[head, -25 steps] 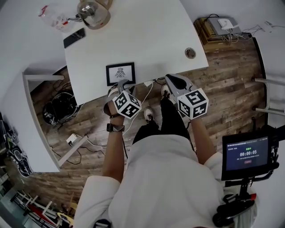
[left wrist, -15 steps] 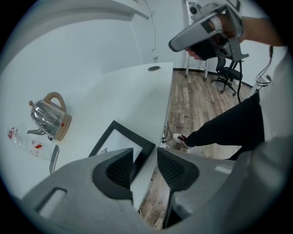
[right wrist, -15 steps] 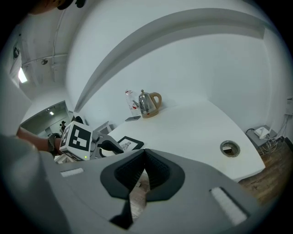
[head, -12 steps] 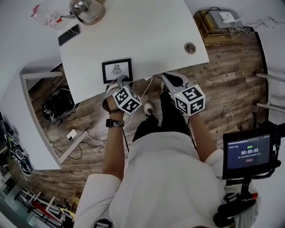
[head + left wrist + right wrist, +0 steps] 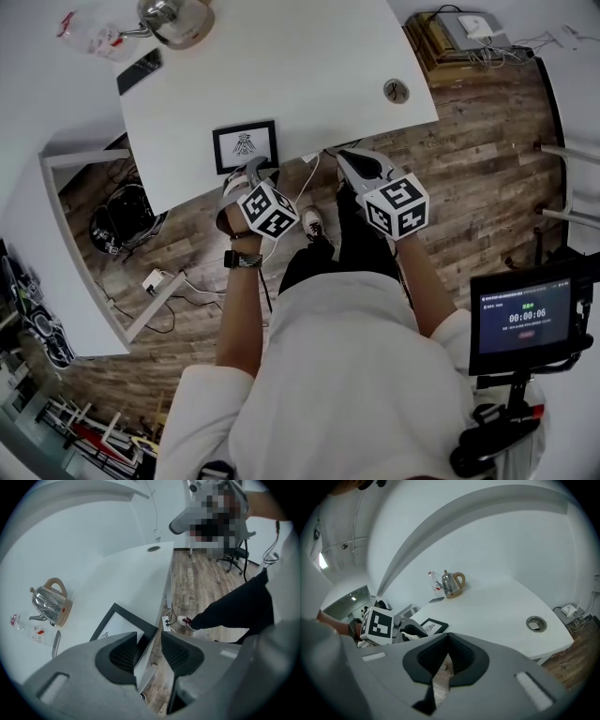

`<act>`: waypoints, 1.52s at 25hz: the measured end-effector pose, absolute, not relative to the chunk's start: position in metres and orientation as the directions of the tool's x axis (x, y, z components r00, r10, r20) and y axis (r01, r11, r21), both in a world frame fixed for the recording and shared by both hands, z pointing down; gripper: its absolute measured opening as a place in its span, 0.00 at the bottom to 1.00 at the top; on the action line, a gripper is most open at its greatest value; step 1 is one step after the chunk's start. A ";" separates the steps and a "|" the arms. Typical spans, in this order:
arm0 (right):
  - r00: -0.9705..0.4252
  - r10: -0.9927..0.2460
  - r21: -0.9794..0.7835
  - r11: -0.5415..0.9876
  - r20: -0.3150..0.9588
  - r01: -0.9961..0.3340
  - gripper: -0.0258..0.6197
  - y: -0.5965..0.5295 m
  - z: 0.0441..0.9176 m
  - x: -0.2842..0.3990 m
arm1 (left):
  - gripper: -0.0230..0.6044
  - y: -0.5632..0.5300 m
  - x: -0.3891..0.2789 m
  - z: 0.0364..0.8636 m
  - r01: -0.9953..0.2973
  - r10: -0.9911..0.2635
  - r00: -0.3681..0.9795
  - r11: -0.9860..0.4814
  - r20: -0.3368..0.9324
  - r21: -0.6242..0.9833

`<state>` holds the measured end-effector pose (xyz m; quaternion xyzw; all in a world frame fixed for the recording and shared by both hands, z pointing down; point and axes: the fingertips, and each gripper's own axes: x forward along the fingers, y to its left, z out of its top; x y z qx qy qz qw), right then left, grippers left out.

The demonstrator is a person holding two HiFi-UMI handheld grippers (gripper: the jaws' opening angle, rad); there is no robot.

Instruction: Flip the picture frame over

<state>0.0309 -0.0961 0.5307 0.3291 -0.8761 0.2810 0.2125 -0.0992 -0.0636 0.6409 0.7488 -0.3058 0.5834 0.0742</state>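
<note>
A black picture frame [image 5: 245, 146] with a white print lies picture-up at the front edge of the white table [image 5: 309, 66]. My left gripper [image 5: 254, 171] hangs over that edge, pointing steeply down. It is open and its jaws have just been opening. In the left gripper view [image 5: 149, 641] the picture frame's [image 5: 123, 624] near corner and the table edge show in the gap, untouched by the pads. My right gripper [image 5: 340, 157] is to the right at the table edge. Its jaws [image 5: 448, 637] meet at the tips with nothing between them, and the picture frame [image 5: 433, 625] lies ahead to the left.
At the table's far left stand a steel kettle [image 5: 175, 17], a dark phone [image 5: 139, 71] and a clear plastic bag [image 5: 89, 33]. A cable hole [image 5: 396, 91] is at the right. The person's legs are below the edge; a lit screen [image 5: 520, 323] stands at the right.
The right gripper has edged forward and slightly down toward the table's front edge. The left gripper has stayed by the frame's near edge.
</note>
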 end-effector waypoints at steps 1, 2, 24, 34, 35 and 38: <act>-0.694 -0.456 -0.354 0.625 0.557 -0.696 0.04 -0.095 0.532 0.032 | 0.30 -0.063 -0.098 0.642 -0.544 -0.368 0.137 -0.804 0.920 -0.240; -0.694 -0.456 -0.356 0.625 0.557 -0.695 0.04 -0.094 0.533 0.033 | 0.30 -0.063 -0.096 0.642 -0.541 -0.366 0.139 -0.806 0.920 -0.239; -0.704 -0.445 -0.364 0.631 0.554 -0.685 0.04 -0.092 0.536 0.027 | 0.22 -0.081 -0.091 0.632 -0.488 -0.495 0.107 -0.782 0.862 -0.388; -0.704 -0.456 -0.363 0.629 0.545 -0.688 0.04 -0.095 0.532 0.031 | 0.19 -0.096 -0.082 0.604 -0.550 -0.524 0.168 -0.753 0.835 -0.362; -0.702 -0.459 -0.363 0.626 0.544 -0.690 0.04 -0.098 0.531 0.030 | 0.19 -0.098 -0.083 0.601 -0.559 -0.526 0.175 -0.749 0.832 -0.356; -0.698 -0.466 -0.363 0.619 0.544 -0.696 0.04 -0.105 0.528 0.028 | 0.18 -0.104 -0.085 0.593 -0.584 -0.531 0.200 -0.739 0.823 -0.335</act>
